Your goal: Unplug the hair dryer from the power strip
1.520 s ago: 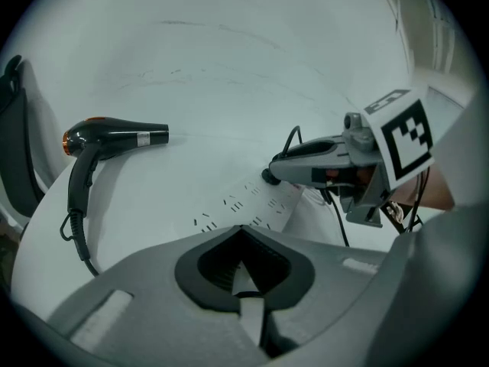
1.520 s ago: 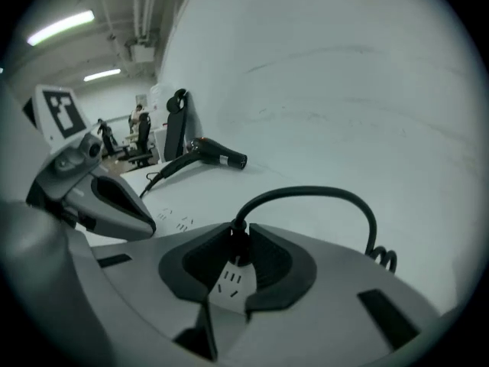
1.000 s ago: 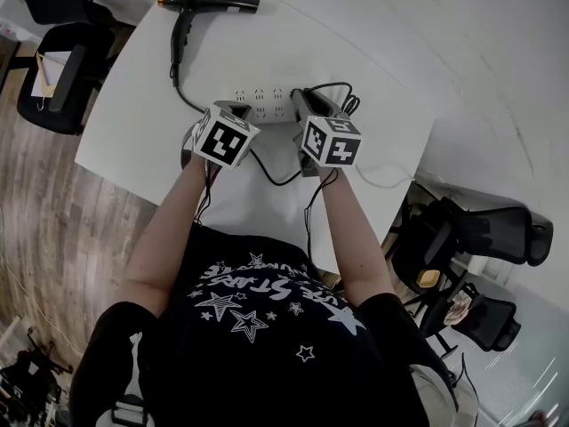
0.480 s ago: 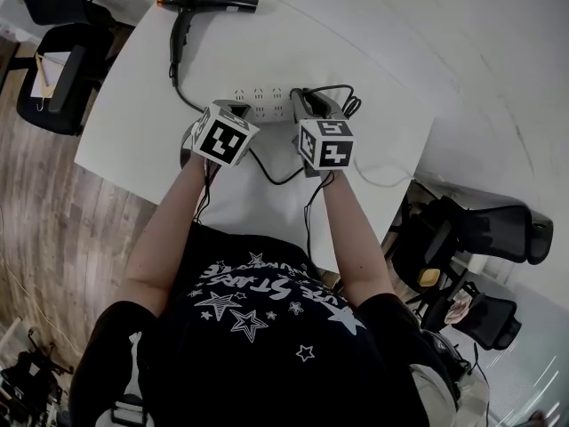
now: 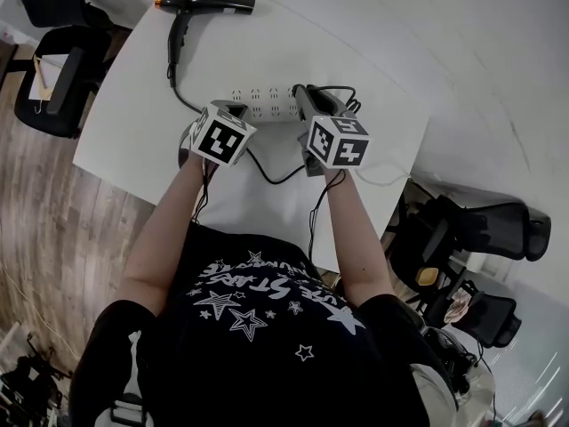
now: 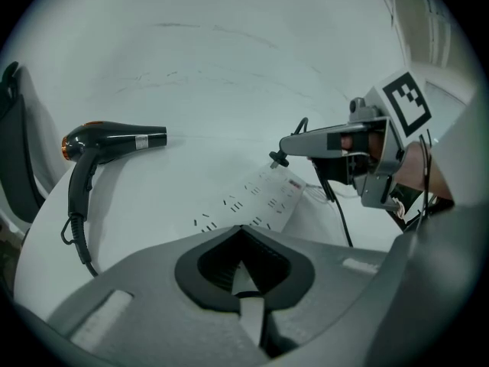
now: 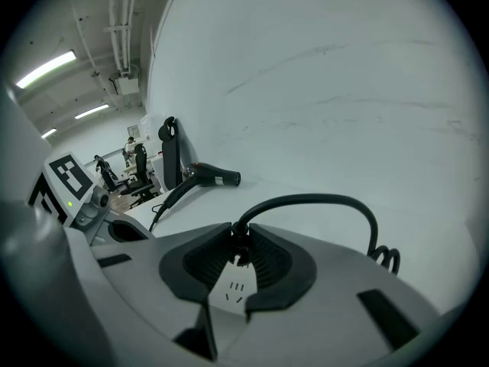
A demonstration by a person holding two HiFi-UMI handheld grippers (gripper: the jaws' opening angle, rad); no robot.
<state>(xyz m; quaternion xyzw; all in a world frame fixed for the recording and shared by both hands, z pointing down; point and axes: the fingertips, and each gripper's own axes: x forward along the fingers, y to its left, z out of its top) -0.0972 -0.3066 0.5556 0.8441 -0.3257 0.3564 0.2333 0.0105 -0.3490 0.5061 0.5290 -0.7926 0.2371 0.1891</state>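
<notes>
My left claw (image 6: pixel 241 232) closed, empty — strip (image 6: pixel 256 201) just beyond tips. My right claw (image 7: pixel 241 228) clamped on plug (image 7: pixel 240 243) at strip's far end; cord (image 7: pixel 328 201) loops out right. Can't tell if plug seated. Dryer (image 6: pixel 107 144) farther back on table (image 6: pixel 160 205) — well apart.

table (image 5: pixel 133 132) | hair dryer (image 5: pixel 204 0) on far left corner | power strip (image 5: pixel 262 103) mid-table, nearer than dryer | cord (image 5: pixel 180 87) runs from dryer toward strip's left end | left gripper (image 5: pixel 235 110) at strip's left end | right gripper (image 5: pixel 307 98) at strip's right end, on plug (image 7: pixel 240 235) | chair (image 5: pixel 53 78) left of table
</notes>
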